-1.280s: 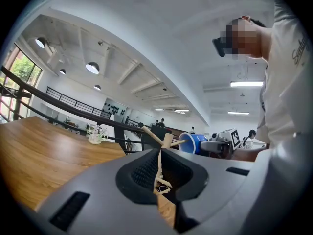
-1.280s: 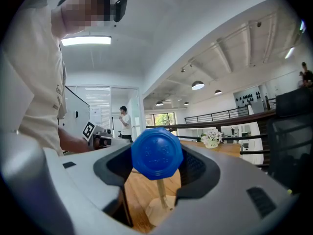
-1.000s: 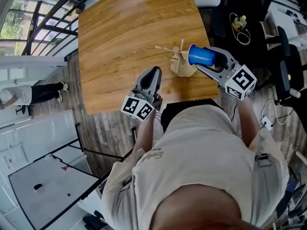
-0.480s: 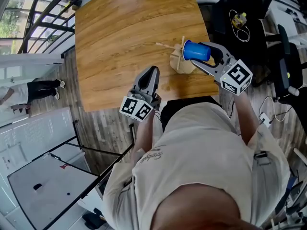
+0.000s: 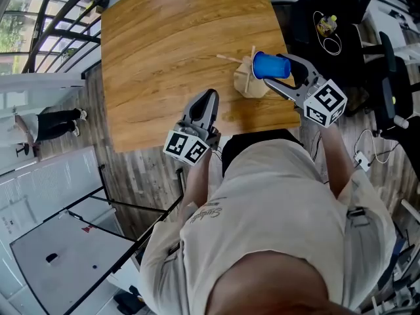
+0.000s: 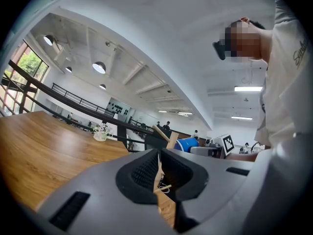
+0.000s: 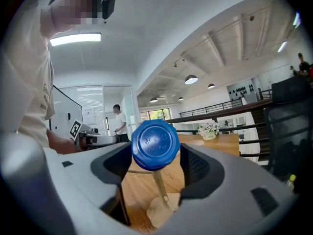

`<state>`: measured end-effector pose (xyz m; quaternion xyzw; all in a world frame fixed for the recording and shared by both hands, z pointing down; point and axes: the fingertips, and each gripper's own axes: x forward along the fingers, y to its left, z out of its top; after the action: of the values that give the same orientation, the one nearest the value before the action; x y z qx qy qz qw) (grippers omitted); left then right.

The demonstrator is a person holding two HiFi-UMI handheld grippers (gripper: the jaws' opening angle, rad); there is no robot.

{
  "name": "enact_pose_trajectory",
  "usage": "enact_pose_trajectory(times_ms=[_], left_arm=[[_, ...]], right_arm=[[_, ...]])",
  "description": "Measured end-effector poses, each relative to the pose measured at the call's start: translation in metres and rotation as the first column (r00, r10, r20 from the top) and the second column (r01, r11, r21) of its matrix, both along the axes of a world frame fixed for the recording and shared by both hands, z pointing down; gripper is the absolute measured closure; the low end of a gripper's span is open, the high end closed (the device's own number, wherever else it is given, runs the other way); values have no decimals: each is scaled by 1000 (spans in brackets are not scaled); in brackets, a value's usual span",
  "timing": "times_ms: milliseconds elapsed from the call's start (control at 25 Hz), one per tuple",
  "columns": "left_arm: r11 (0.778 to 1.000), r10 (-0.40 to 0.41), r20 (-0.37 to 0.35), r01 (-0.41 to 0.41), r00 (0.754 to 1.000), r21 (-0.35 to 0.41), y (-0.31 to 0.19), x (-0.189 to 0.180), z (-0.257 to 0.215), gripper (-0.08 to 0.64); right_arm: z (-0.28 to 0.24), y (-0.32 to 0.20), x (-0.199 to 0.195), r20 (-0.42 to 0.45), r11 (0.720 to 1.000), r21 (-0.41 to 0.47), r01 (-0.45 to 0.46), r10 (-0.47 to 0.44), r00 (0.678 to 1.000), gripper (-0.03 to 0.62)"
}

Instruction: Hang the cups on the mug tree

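Note:
A blue cup (image 5: 271,65) sits at the right side of the wooden mug tree (image 5: 248,83), near the table's front right edge. In the right gripper view the cup's bottom (image 7: 155,145) faces me, above the tree's stem (image 7: 159,186). My right gripper (image 5: 272,72) straddles the cup and its jaws are opening; a thin gap shows beside the cup, so the pads do not press on it. Whether a peg carries the cup is hidden. My left gripper (image 5: 209,97) hovers at the table's front edge, left of the tree, shut and empty. From the left gripper view, the cup (image 6: 188,144) shows beside a peg (image 6: 168,137).
The wooden table (image 5: 170,51) stretches away to the left and behind the tree. A small flower pot (image 7: 209,130) stands at its far end. A black chair (image 5: 387,77) and cables lie on the floor to the right.
My right gripper has carried the blue cup a little left and further up the picture, against the mug tree. The left gripper has stayed in place.

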<state>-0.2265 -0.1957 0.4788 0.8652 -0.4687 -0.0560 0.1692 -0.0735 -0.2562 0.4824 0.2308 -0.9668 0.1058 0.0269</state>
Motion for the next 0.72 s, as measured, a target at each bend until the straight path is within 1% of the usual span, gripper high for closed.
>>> enact_pose_trajectory(times_ms=[200, 400, 560, 640, 720], left_arm=[[1000, 30, -2, -30, 1000, 1, -1, -1, -4, 532], [997, 74, 5, -74, 997, 13, -4, -1, -12, 532], [995, 96, 15, -96, 995, 6, -4, -5, -13, 532], [994, 108, 13, -108, 994, 2, -9, -6, -12, 532], [993, 121, 11, -121, 993, 4, -13, -6, -16, 532]], right_arm=[[8, 2, 12, 20, 997, -48, -65, 66, 998, 287], [22, 6, 25, -12, 988, -82, -129, 129, 992, 287], [33, 15, 39, -33, 976, -115, -186, 183, 983, 288], [33, 16, 47, -45, 969, -112, -219, 215, 976, 296], [30, 18, 54, -64, 962, -95, -254, 249, 966, 316]])
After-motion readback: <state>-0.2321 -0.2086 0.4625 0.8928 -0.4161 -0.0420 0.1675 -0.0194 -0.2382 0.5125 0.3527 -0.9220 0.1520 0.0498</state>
